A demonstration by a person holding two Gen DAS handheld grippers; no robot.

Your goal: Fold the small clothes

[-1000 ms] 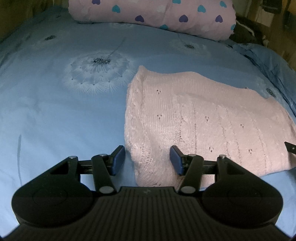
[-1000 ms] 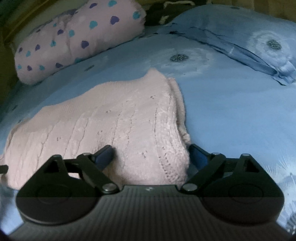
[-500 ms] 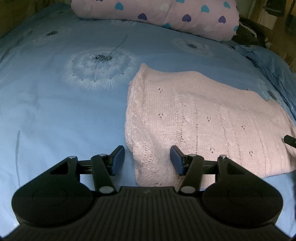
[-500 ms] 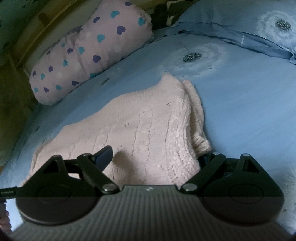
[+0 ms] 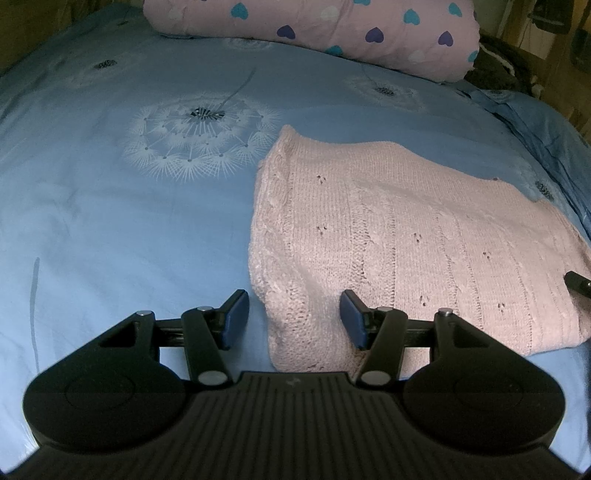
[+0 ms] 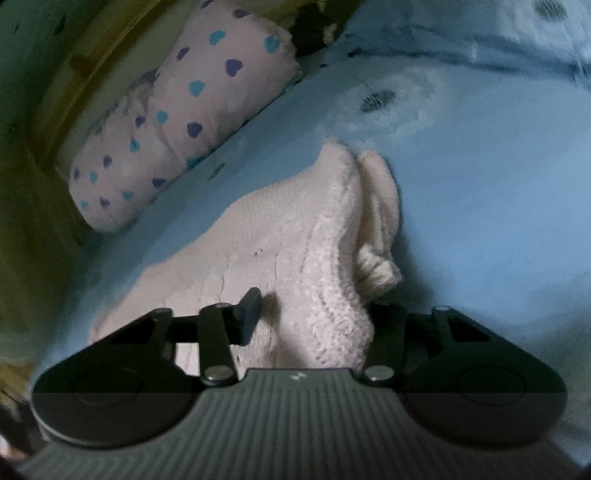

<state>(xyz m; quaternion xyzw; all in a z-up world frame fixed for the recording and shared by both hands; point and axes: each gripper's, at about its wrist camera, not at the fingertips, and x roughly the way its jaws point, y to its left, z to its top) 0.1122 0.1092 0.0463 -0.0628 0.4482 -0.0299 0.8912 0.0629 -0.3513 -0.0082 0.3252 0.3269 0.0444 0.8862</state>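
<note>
One pink knit sweater (image 5: pixel 399 236), partly folded, lies on blue dandelion-print bedding (image 5: pixel 110 221), near the heart-print pillow (image 5: pixel 332 29). Judged soft, light, stretchy, floppy; best taken at its near corners. Left gripper (image 5: pixel 293 319) spread wide around one corner. Right gripper (image 6: pixel 314 321): cannot tell, one finger hidden by knit.

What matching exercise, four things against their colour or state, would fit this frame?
Things:
1. sweater
2. bolster
3. bedsheet
4. left gripper

Descriptions:
A. blue with white dandelion print
B. open, jaws either side of a knit corner
C. pale pink knit, lying folded
D. pink with heart spots, at the far edge

Pairs: 1-C, 2-D, 3-A, 4-B
</note>
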